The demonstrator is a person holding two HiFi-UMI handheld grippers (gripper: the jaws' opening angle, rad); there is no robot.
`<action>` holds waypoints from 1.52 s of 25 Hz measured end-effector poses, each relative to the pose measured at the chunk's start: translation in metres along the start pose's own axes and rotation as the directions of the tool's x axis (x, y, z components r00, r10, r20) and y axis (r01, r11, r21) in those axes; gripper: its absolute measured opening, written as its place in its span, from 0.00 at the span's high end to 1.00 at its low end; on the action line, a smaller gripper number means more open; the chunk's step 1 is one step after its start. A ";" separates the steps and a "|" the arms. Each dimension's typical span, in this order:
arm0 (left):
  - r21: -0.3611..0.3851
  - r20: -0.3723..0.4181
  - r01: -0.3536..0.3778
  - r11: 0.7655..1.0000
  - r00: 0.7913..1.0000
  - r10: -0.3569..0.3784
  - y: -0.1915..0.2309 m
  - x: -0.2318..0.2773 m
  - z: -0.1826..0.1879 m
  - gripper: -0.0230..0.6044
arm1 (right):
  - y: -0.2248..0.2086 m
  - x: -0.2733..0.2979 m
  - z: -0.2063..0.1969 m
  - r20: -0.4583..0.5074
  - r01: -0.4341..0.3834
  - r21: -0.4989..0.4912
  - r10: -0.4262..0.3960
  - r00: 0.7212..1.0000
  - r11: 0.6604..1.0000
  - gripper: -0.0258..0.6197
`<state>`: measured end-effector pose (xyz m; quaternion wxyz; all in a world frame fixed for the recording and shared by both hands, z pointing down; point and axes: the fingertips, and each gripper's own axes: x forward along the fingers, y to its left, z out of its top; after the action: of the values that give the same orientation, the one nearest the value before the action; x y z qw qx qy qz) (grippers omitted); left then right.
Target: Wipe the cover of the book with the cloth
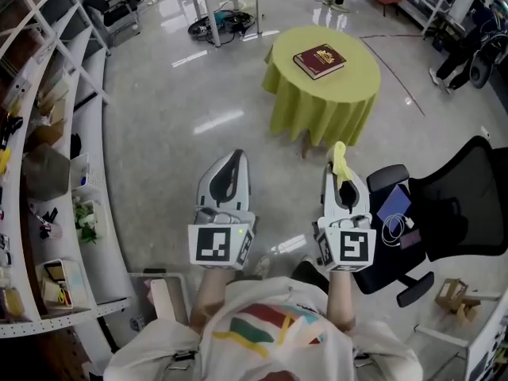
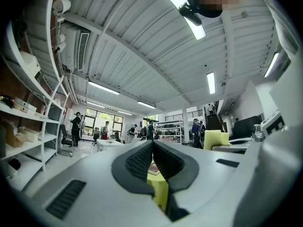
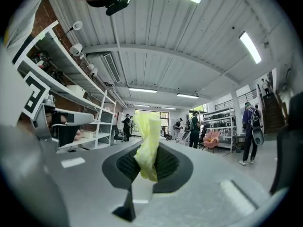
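A round table (image 1: 333, 101) draped in yellow-green cloth carries a dark red book (image 1: 319, 60).

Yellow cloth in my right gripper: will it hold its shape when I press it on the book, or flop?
Likely floppy: the cloth is creased and bunched where the right gripper pinches it, with only a short end standing free. It looks thin and light, so it should fold and drag over the book rather than shift it.
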<state>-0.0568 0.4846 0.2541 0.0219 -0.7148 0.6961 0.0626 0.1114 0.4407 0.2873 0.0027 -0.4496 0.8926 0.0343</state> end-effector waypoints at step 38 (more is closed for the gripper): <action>-0.022 0.091 0.067 0.997 0.994 -0.065 -0.077 0.196 0.013 0.94 | -0.161 0.070 0.007 0.111 -0.006 -0.005 0.007 0.994 1.000 0.91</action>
<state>0.0235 0.2941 0.2139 0.0465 -0.7342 0.6695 0.1025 0.1985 0.2893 0.2684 0.0511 -0.4440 0.8925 0.0613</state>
